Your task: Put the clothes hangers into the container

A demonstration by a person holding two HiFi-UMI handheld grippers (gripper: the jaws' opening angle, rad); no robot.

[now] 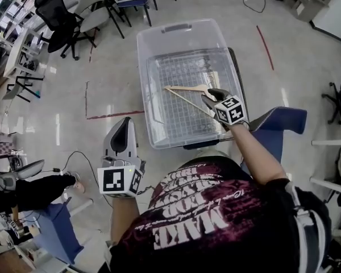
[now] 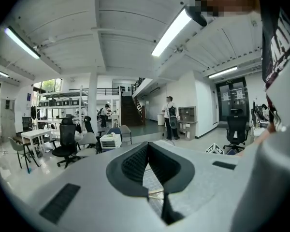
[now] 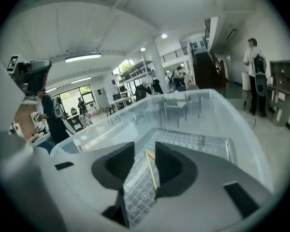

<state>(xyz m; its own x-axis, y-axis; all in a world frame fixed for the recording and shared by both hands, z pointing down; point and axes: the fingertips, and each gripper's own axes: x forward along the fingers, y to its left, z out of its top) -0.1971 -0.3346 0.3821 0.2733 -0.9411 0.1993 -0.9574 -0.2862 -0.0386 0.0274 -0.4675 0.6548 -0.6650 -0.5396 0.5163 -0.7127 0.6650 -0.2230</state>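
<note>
fingers of right gripper [image 1: 209, 97] apart over hanger [image 1: 187, 89] | left gripper [image 1: 125, 121] shut, outside container [image 1: 142, 67] rim

Head view: overhead, steeply down on the container [image 1: 144, 73].
Left gripper view: near level, across the room.
Right gripper view: close, down into that same container.

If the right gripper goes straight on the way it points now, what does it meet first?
Probably the wooden hanger lying in the clear container: its thin bar shows in the gap between the open jaws of the right gripper. Depth is unclear; missing it, the gripper would reach the container's gridded floor.
</note>
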